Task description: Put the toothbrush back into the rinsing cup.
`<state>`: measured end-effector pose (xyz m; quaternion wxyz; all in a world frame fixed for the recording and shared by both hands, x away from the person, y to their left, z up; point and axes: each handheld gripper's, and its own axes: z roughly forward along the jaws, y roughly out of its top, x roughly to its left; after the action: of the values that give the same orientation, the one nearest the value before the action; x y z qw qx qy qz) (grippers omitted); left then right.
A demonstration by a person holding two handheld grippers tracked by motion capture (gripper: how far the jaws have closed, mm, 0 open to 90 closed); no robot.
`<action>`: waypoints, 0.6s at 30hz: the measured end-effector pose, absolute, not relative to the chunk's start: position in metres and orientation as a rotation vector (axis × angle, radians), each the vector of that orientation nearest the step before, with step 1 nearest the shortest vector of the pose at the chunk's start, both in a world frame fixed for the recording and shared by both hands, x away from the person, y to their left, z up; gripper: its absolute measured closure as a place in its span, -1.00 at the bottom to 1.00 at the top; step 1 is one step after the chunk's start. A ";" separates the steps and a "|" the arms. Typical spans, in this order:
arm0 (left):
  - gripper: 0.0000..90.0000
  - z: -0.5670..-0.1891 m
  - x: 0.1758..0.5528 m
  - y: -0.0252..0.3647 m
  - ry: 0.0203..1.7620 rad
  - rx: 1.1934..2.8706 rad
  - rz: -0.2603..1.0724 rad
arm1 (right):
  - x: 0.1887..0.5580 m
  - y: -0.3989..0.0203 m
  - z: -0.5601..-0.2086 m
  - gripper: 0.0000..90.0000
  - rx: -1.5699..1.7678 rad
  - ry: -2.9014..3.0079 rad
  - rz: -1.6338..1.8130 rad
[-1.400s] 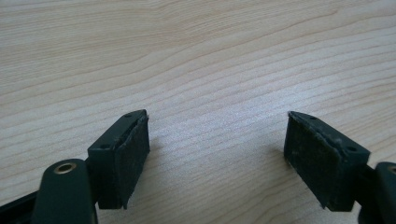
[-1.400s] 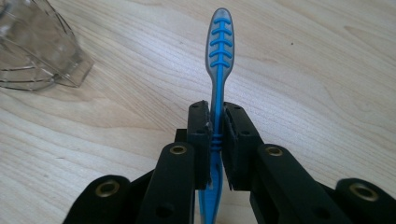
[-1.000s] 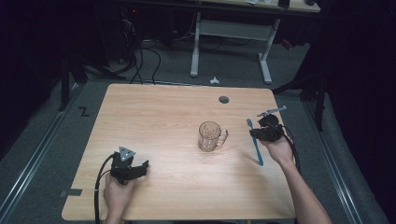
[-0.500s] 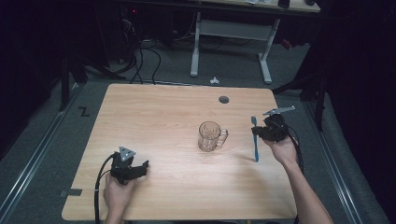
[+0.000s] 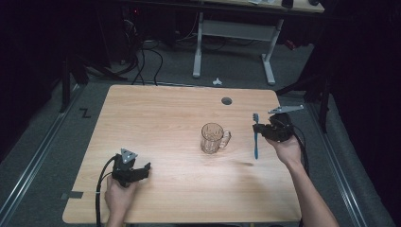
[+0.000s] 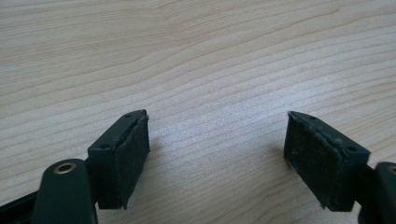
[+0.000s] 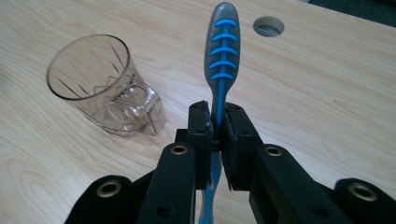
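**Toothbrush pinched in the right gripper beside the glass mug**

High view: A wooden table [image 5: 179, 113] stands on a dark floor, with a round cable hole [image 5: 226, 100] near its far edge. A clear glass mug [image 5: 213, 138] stands upright a little right of the table's middle, its handle pointing right. Right of the mug, the right gripper [image 5: 257, 128] is held above the tabletop by the person's right hand [image 5: 285, 149]. It pinches a blue toothbrush [image 5: 256, 139] that stands roughly upright, head at the top and handle hanging down below the jaws, close to the mug but apart from it. Near the front left corner, the left gripper [image 5: 147, 166] rests low over the table in the left hand [image 5: 118, 196], with its cable trailing toward the table's front edge, well apart from the mug.

Left gripper view: The two black jaws stand spread wide, with nothing between them but bare wood grain close beneath.

Right gripper view: The jaws are pressed together on the toothbrush's neck [image 7: 217, 121], the pads [image 7: 233, 140] clamping it from both sides. The head with its blue ribs rises above the jaws, the back of the head facing the camera. The mug [image 7: 105, 86] sits to the left and beyond, and the cable hole [image 7: 268, 26] lies farther off.
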<state>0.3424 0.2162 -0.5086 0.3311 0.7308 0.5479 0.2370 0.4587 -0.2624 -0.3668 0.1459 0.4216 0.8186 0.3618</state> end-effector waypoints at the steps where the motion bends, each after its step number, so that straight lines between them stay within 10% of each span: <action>1: -0.49 -0.509 0.342 0.216 1.432 1.910 0.620 | 0.458 -0.262 -0.366 0.84 1.216 2.361 1.057; 18: -0.49 -0.509 0.342 0.216 1.432 1.910 0.621 | 0.455 -0.248 -0.340 0.84 1.144 2.351 1.211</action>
<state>0.3424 0.2161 -0.5086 0.3309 0.7308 0.5478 0.2375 0.4552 -0.2475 -0.3404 0.1296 0.3938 0.8089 0.4169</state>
